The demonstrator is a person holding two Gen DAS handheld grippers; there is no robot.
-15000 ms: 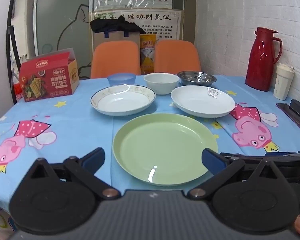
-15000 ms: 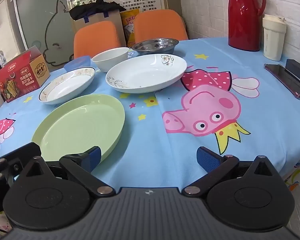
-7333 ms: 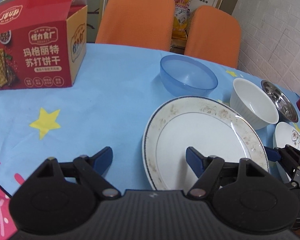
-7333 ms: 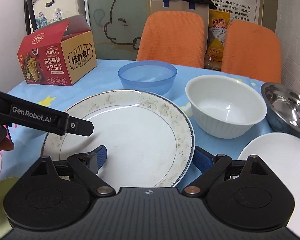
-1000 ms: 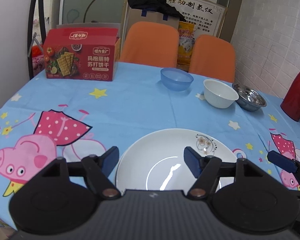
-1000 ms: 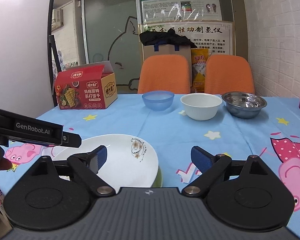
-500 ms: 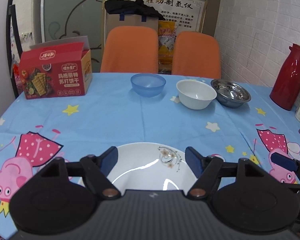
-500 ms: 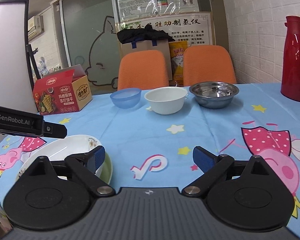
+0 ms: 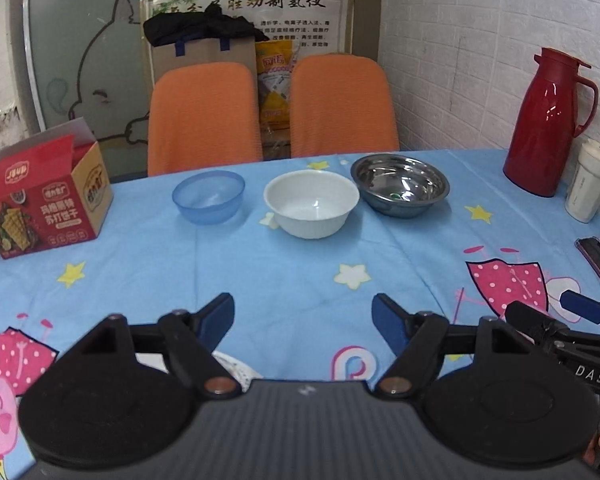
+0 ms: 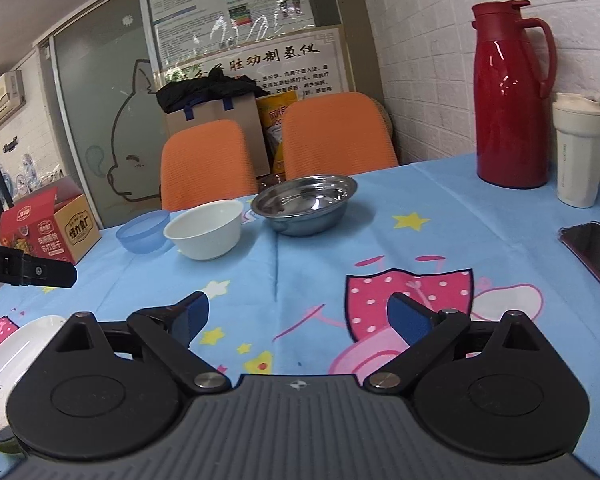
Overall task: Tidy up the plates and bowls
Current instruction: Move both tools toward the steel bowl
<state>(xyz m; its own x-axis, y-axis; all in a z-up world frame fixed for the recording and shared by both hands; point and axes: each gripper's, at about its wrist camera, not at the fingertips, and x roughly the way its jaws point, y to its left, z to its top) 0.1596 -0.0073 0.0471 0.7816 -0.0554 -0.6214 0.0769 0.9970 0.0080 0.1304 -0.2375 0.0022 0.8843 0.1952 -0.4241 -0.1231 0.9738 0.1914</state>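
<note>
Three bowls stand in a row at the far side of the table: a blue plastic bowl (image 9: 208,196) (image 10: 143,231), a white bowl (image 9: 311,208) (image 10: 205,229) and a steel bowl (image 9: 399,189) (image 10: 305,204). The stacked plates (image 10: 4,354) lie at the near left, mostly hidden behind my grippers; a sliver of the stack shows in the left wrist view (image 9: 236,368). My left gripper (image 9: 303,317) is open and empty above the tablecloth. My right gripper (image 10: 299,317) is open and empty; it also shows in the left wrist view (image 9: 580,312).
A red cracker box (image 9: 40,200) stands at the far left. A red thermos (image 9: 544,124) and a white cup (image 9: 592,184) stand by the brick wall at the right. A phone (image 10: 592,248) lies at the right edge. Two orange chairs (image 9: 204,116) stand behind the table.
Both grippers have lifted and turned away from the plate stack toward the row of bowls. The stack has slid out of the middle of both views.
</note>
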